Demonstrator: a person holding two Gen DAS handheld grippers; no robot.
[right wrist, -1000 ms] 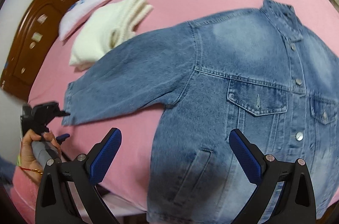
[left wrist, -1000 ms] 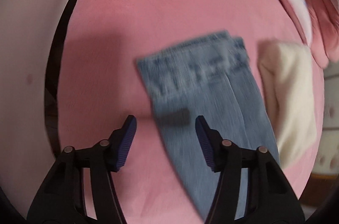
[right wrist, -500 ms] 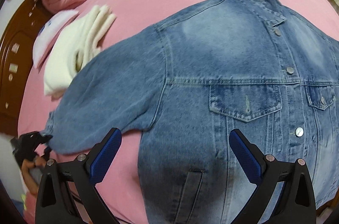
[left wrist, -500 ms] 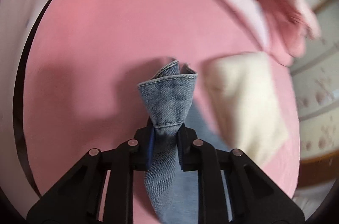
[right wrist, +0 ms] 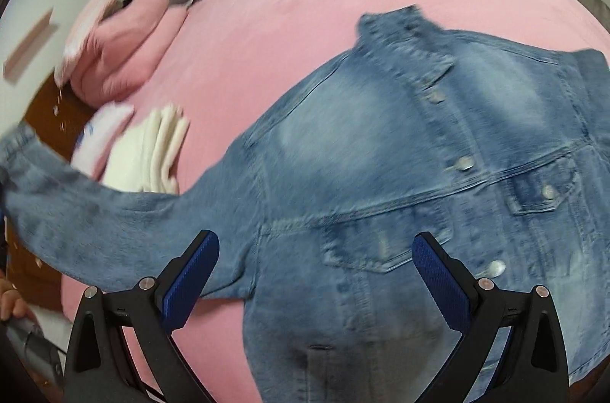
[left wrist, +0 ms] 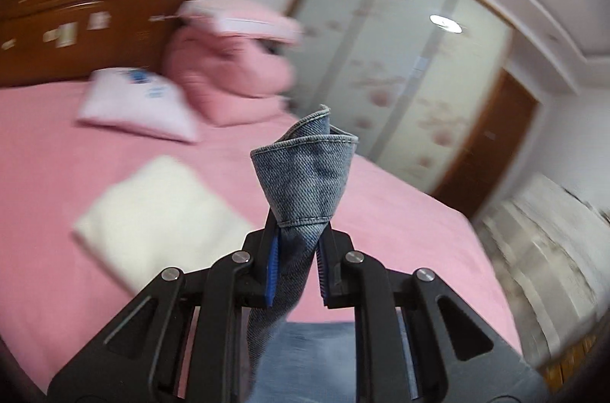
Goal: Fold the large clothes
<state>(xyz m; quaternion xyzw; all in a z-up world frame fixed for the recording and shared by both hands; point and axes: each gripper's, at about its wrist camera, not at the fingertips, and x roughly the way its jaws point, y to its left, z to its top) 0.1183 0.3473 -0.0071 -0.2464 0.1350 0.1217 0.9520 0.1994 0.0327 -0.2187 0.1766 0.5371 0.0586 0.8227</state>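
A blue denim jacket (right wrist: 438,174) lies front up on the pink bed (right wrist: 289,21), buttons fastened, collar toward the far side. Its left sleeve (right wrist: 87,208) is lifted off the bed and stretches to the picture's left edge. My left gripper (left wrist: 297,250) is shut on the sleeve cuff (left wrist: 305,178), which stands bunched above the blue pads, raised high over the bed. My right gripper (right wrist: 316,269) hovers open above the jacket's chest pocket and armpit seam, with nothing between its fingers.
A folded white garment (right wrist: 152,151) lies beside a small white pillow (left wrist: 137,109) and a pink quilt pile (left wrist: 228,71) near the brown wooden headboard (left wrist: 72,21). Sliding wardrobe doors (left wrist: 400,79) stand beyond the bed. A hand (right wrist: 11,300) shows at the lower left.
My left gripper closed on the sleeve cuff, then rose and rolled, lifting the sleeve off the bed. My right gripper slid over the jacket toward its chest, staying open.
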